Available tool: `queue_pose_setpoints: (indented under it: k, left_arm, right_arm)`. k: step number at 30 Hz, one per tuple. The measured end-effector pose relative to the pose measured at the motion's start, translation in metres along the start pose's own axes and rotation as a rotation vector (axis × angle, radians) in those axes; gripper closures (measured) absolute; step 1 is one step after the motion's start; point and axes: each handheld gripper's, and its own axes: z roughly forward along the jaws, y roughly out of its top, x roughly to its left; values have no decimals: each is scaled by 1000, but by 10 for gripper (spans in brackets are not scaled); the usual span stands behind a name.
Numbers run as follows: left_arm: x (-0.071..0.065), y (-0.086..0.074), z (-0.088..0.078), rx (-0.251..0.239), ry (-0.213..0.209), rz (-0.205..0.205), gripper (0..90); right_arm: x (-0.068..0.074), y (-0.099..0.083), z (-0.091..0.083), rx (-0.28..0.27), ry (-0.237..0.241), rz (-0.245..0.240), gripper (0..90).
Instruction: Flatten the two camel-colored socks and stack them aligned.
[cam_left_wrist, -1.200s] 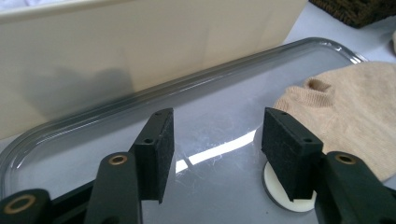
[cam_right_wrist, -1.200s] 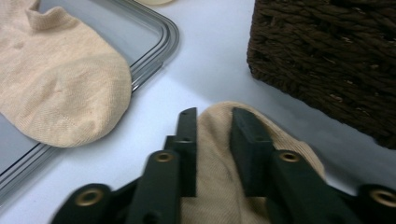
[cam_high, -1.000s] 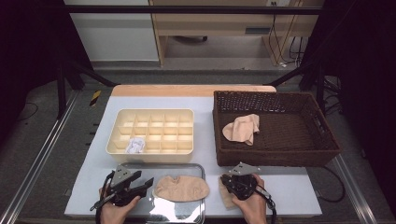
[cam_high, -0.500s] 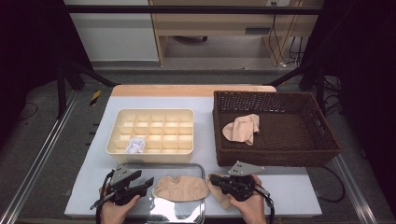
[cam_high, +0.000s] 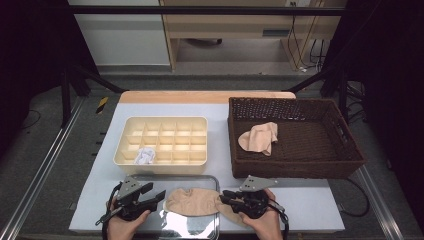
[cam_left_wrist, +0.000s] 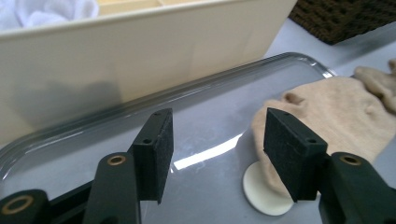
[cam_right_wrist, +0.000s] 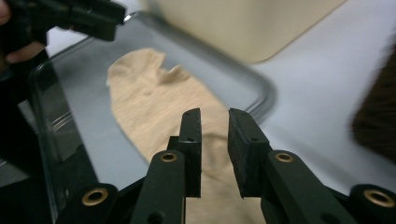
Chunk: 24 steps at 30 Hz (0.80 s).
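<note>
A beige sock (cam_high: 192, 201) lies flat on the shiny metal tray (cam_high: 150, 179) at the table's front edge, its cuff end (cam_right_wrist: 219, 205) reaching over the tray's right rim. My right gripper (cam_high: 223, 196) points left at that end. Its jaws have just been opening and stand a narrow gap apart (cam_right_wrist: 215, 116) above the cloth, pressing on nothing. My left gripper (cam_high: 161, 194) hovers over the tray's left half, open wide (cam_left_wrist: 215, 154), with the sock's toe (cam_left_wrist: 336, 112) just past its right pad. A second beige sock (cam_high: 260, 137) lies in the brown wicker basket (cam_high: 345, 157).
A cream compartment box (cam_high: 165, 122) stands just behind the tray, with a crumpled white item (cam_high: 145, 156) in a front cell. A small white disc (cam_left_wrist: 266, 195) lies on the tray under the sock's toe. The basket's wall rises close behind my right hand.
My right gripper swung round to point left along the sock's end, and its jaws went from shut to slightly apart. The left gripper stayed put.
</note>
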Motion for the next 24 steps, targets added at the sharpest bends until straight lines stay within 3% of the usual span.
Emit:
queue_pose_setpoints:
  k: [3, 6, 9, 12, 18, 24]
  left_arm:
    - [-7, 8, -3, -13, -12, 17, 438]
    - [-17, 16, -3, -18, -28, 42, 452]
    - [-30, 24, 2, -10, -41, 74, 463]
    - [-43, 32, 7, -2, -62, 108, 474]
    - [-64, 41, 22, 13, -113, 130, 509]
    - [-82, 43, 40, 36, -149, 144, 550]
  right_arm:
    - [-10, 3, -14, -14, -67, 19, 778]
    - [-18, 1, -21, 10, -138, 30, 778]
    - [-21, -6, -24, 36, -154, 39, 773]
    - [-24, -14, -30, 26, -161, 63, 764]
    - [-31, -22, -41, 26, -180, 94, 710]
    - [-34, -34, -28, 76, -149, 111, 770]
